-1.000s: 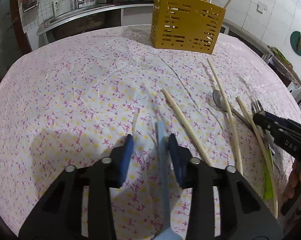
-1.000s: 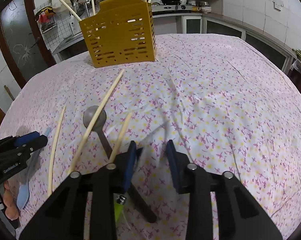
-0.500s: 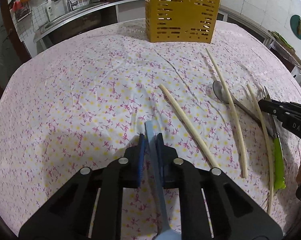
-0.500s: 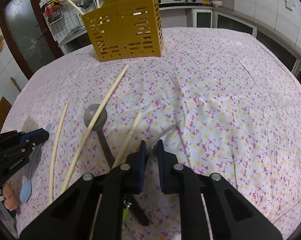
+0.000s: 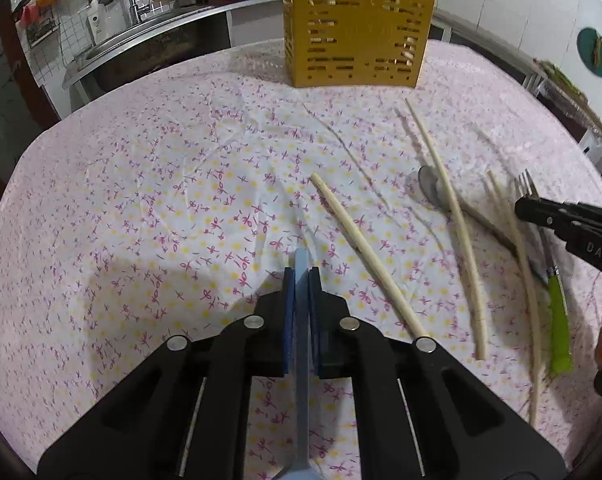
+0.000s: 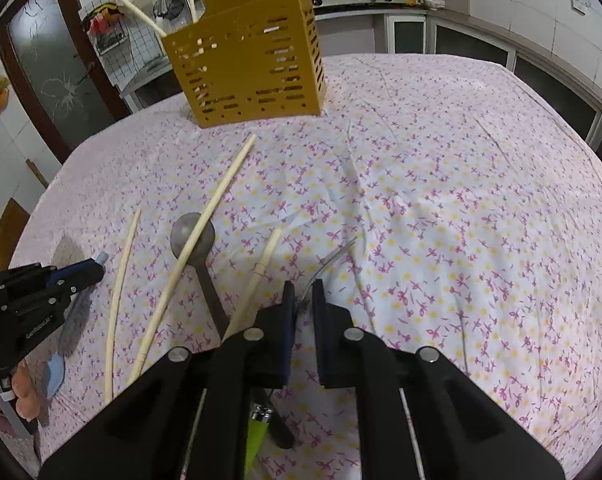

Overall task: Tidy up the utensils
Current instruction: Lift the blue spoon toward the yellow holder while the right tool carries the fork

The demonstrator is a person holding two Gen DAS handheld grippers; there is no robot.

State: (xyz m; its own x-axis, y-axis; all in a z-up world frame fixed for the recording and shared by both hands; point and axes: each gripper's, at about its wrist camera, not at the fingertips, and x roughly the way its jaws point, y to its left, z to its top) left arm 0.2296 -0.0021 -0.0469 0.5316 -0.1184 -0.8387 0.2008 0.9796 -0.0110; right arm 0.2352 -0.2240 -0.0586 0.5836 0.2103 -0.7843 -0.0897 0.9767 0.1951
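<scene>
left gripper (image 5: 301, 276) and right gripper (image 6: 304, 296): black frames, blue pads, silver screws, white lettering.

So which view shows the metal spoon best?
The right wrist view: the spoon shows its bowl and most of its handle, crossed by one chopstick. In the left wrist view, only its bowl shows clearly beside that chopstick.

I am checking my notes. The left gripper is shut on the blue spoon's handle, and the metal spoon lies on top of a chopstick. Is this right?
Not quite. In the right wrist view the chopstick lies across the metal spoon, not under it. The left gripper is indeed shut on the blue spoon's handle.
</scene>
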